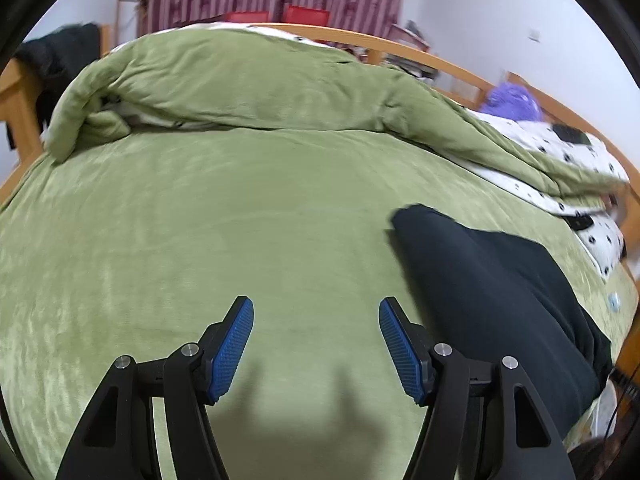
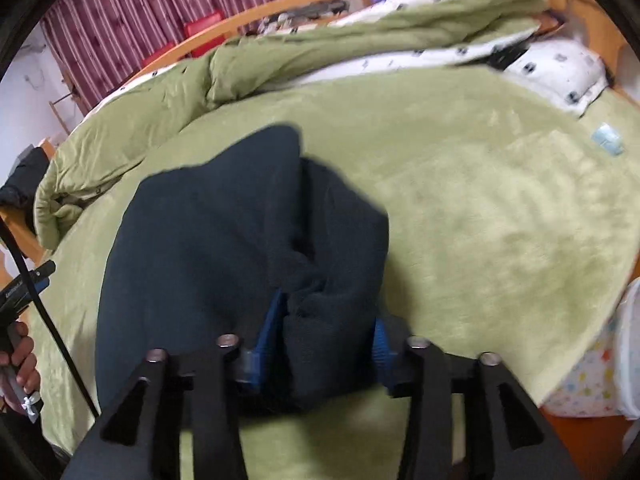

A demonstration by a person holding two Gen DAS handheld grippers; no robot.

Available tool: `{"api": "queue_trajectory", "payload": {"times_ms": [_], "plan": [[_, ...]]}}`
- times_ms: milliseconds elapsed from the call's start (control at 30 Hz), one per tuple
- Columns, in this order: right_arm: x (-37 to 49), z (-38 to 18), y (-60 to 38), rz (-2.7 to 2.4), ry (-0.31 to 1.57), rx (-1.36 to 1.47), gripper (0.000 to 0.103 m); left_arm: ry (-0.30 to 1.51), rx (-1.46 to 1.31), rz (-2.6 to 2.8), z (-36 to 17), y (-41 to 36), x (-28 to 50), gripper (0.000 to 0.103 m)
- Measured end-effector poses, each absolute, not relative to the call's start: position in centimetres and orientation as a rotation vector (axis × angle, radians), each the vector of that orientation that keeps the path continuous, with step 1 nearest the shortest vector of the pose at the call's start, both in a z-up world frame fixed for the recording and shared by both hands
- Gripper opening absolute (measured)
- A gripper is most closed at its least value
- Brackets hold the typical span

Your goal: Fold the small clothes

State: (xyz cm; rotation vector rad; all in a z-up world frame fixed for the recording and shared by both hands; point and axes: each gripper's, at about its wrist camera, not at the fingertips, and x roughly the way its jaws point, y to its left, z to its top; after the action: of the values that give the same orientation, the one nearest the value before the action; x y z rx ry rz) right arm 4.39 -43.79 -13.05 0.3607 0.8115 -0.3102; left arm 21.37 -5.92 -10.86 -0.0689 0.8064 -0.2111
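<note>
**Garment bunched in the right tool, left tool free**

The garment (image 2: 208, 240), dark and thick, lies on the green bed (image 2: 480, 220), and a fat fold of it sits between the blue pads of the right tool (image 2: 330, 332), which appears clamped on it. From the left wrist view the same cloth (image 1: 500, 280) spreads off to the right of the left tool (image 1: 316, 340), whose fingers stand wide apart over bare bedding, holding nothing.

The step looks like carrying one edge over to make a fold. To do it well, the right tool should likely lift just enough to clear the flat layer and travel straight, so the crease lands even. The left tool could pin the far edge, since plush fabric like this tends to drag along the fuzzy cover.

Much is hard to read. Both views are motion-blurred. What kind of garment it is cannot be told, and its near hem is hidden behind the right tool's frame. How many layers the pads hold is unclear. A rumpled quilt (image 1: 240, 88) lies well beyond.
</note>
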Motion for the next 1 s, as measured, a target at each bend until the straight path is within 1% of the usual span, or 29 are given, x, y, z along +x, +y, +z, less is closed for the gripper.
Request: {"api": "queue_trajectory", "payload": {"times_ms": [100,233,300,367,400,433,467,500,567,600,667,733,800,867,933,1000], "plan": [[4.4,-11.3,-44.0,-0.303,0.771,0.314,0.046,0.827,-0.081,-0.254,-11.0,-7.9,20.7,0.063],[6.9,-9.7,-42.9,-0.195,0.737,0.218,0.046,0.849,-0.099,-0.292,-11.1,-9.8,20.5,0.063],[8.5,-10.1,-41.8,-0.127,0.759,0.187,0.046,0.861,-0.118,-0.318,-11.0,-10.7,20.2,0.063],[10.4,-11.8,-41.4,-0.129,0.827,0.164,0.046,0.868,-0.122,-0.340,-11.0,-11.7,19.8,0.063],[11.4,-12.6,-41.4,-0.143,0.874,0.157,0.043,0.869,-0.118,-0.347,-10.9,-12.1,19.6,0.063],[12.1,-13.8,-41.6,-0.164,0.929,0.154,0.037,0.870,-0.112,-0.355,-10.9,-12.5,19.3,0.063],[12.8,-15.1,-41.9,-0.180,0.983,0.158,0.019,0.872,-0.108,-0.359,-11.0,-12.8,19.1,0.063],[13.2,-15.8,-42.2,-0.155,0.999,0.179,0.014,0.878,-0.110,-0.364,-11.2,-13.2,18.9,0.063],[12.2,-14.5,-42.6,-0.112,0.925,0.195,0.011,0.899,-0.108,-0.381,-11.8,-13.8,18.5,0.063],[11.2,-13.3,-43.2,-0.087,0.855,0.224,0.010,0.905,-0.099,-0.385,-12.1,-14.0,18.3,0.063],[9.8,-11.8,-44.8,-0.051,0.778,0.306,0.010,0.909,-0.088,-0.384,-12.5,-14.4,17.9,0.063],[9.8,-12.5,-45.8,-0.067,0.821,0.345,0.010,0.921,-0.086,-0.389,-12.8,-14.7,17.9,0.063],[11.0,-15.1,-46.2,-0.153,0.954,0.293,0.009,0.929,-0.095,-0.396,-12.8,-14.9,18.0,0.063],[11.9,-16.4,-46.5,-0.169,1.022,0.306,0.008,0.936,-0.103,-0.408,-12.9,-15.2,18.0,0.063],[12.2,-15.7,-46.3,-0.172,1.009,0.269,0.010,0.940,-0.099,-0.414,-12.9,-15.5,18.1,0.063],[12.4,-14.1,-46.1,-0.186,0.952,0.237,0.012,0.939,-0.086,-0.417,-13.0,-16.0,18.2,0.063]]}}
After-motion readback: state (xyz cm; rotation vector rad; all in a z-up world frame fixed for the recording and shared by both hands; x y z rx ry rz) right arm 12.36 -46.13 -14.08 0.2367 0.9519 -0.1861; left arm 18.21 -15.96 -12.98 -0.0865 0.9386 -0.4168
